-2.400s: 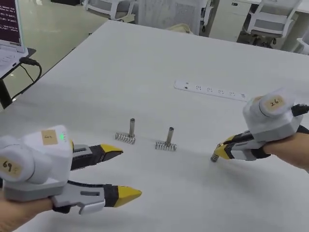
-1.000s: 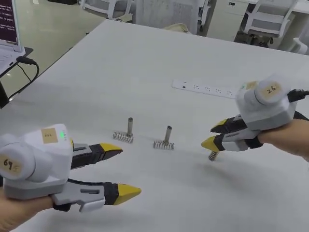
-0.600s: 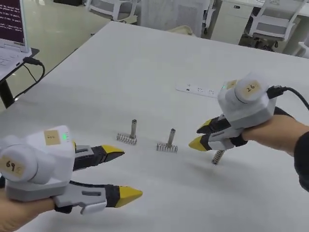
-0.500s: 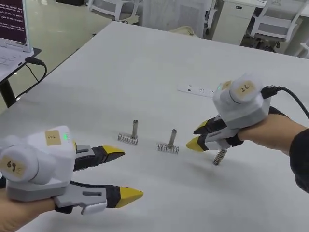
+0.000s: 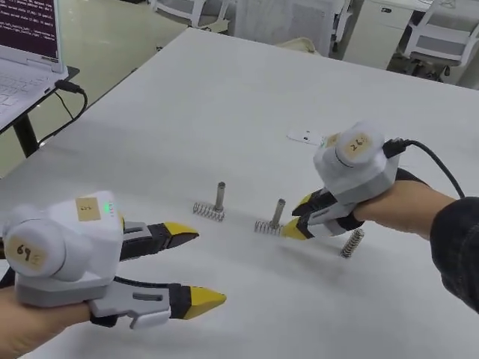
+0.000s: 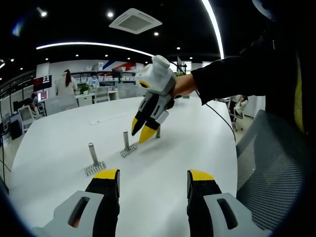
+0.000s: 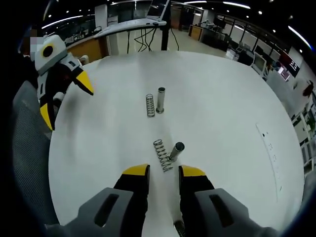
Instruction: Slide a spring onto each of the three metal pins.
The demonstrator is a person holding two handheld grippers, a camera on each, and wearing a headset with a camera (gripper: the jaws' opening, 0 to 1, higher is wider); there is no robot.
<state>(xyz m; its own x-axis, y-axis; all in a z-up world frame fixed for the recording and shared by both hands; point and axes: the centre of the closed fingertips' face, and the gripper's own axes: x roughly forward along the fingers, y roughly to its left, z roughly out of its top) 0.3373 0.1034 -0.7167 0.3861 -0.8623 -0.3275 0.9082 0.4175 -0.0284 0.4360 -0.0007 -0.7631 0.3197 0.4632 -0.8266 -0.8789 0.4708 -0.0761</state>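
Hovering the right gripper (image 7: 164,170) just short of the middle pin (image 7: 174,150), jaws a little apart, nothing held. Spotted the spring (image 7: 160,154) lying flat just beside that pin's foot. Best bet: pinch lightly near one end, tip upright, line the bore up over the pin top, then let drop. Nothing in the left gripper (image 5: 209,266) either, spread wide, well apart. Same drill for the far pin (image 5: 220,196) afterwards.
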